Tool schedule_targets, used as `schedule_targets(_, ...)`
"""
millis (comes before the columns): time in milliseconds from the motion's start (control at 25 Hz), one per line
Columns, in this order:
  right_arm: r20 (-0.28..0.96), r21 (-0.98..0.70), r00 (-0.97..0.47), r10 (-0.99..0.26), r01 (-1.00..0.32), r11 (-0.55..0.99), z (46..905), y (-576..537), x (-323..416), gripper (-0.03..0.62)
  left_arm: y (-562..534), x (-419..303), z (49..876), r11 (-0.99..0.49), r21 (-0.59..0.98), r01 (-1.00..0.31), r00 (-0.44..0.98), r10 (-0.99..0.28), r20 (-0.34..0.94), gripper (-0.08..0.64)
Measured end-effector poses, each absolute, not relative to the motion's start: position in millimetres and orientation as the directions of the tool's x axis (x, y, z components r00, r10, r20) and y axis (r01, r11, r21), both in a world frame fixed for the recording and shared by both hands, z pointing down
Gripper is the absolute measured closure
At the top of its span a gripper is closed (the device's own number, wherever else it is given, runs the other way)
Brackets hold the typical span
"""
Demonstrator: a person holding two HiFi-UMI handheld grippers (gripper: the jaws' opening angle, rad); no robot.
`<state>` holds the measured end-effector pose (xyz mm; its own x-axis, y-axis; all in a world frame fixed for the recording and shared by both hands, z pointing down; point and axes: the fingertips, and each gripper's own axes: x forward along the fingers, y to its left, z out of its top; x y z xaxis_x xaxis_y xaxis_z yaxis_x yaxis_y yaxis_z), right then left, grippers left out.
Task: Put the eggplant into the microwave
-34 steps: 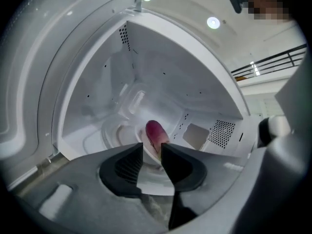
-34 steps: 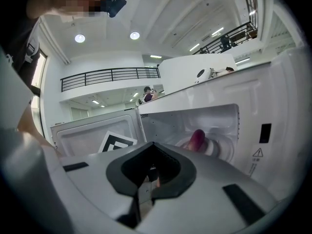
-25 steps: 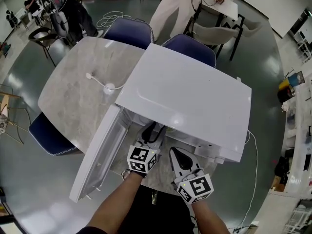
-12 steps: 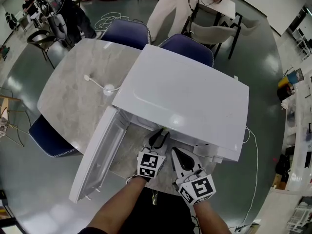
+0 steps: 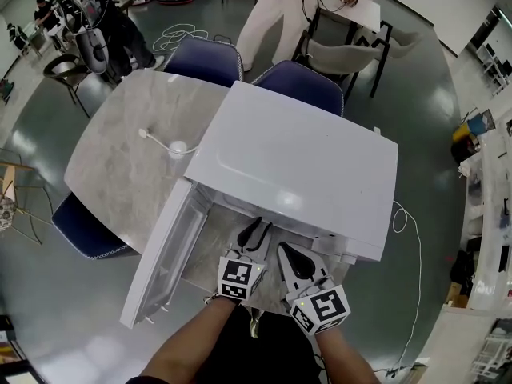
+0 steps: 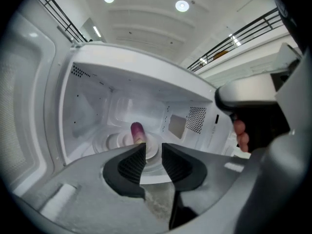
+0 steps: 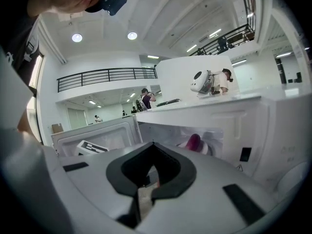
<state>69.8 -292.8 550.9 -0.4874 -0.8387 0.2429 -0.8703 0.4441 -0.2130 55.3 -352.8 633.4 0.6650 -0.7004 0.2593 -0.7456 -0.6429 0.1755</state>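
Observation:
The purple eggplant (image 6: 137, 130) lies on the turntable inside the white microwave (image 5: 296, 166); the right gripper view shows the eggplant (image 7: 194, 142) through the opening too. The microwave door (image 5: 164, 262) hangs wide open at the left. My left gripper (image 5: 258, 229) is just outside the opening, pointing in. Its jaws stand a little apart with nothing between them, as the left gripper (image 6: 153, 150) shows in its own view. Beside it to the right is my right gripper (image 5: 282, 249), its jaws together and empty, the same as the right gripper (image 7: 152, 144) in its own view.
The microwave stands on a marble table (image 5: 120, 158) with a white cable and puck (image 5: 178, 146) on its left. Blue chairs (image 5: 204, 58) (image 5: 300, 82) stand behind the table, another (image 5: 80, 222) at its left. People stand farther back.
My left gripper has drawn back out of the microwave's opening toward me, and its jaws have come closer together. The right gripper has barely moved.

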Motion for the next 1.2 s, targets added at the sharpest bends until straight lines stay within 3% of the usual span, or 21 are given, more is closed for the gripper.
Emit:
schedule_targets(240,0.252,-0.239,-0.496,-0.831,-0.864,0.444,512.2,-286.6,59.5,0.591,-306.5,45.6,567.4,-0.673,0.214,-0.708,0.707,-0.671,0.226,0.454)
schedule_targets(280,0.252,-0.241,-0.495,-0.831,-0.864,0.441,505.5,-284.6,59.2,0.591,-299.9,43.6,554.9,-0.679,0.219,-0.701,0.713,-0.667,0.217,0.503)
schedule_targets(440,0.246,-0.233,-0.478,-0.843,-0.873,0.428,477.6,-277.0,61.9,0.591,-281.8,36.0,511.2,-0.699,0.237,-0.674,0.738,-0.646,0.194,0.546)
schedule_targets(1200,0.161,-0.137,-0.475,-0.865,-0.879,0.457,380.4,-244.4,68.7,0.592,-241.2,46.1,389.4,-0.690,0.220,-0.690,0.721,-0.681,0.125,0.551)
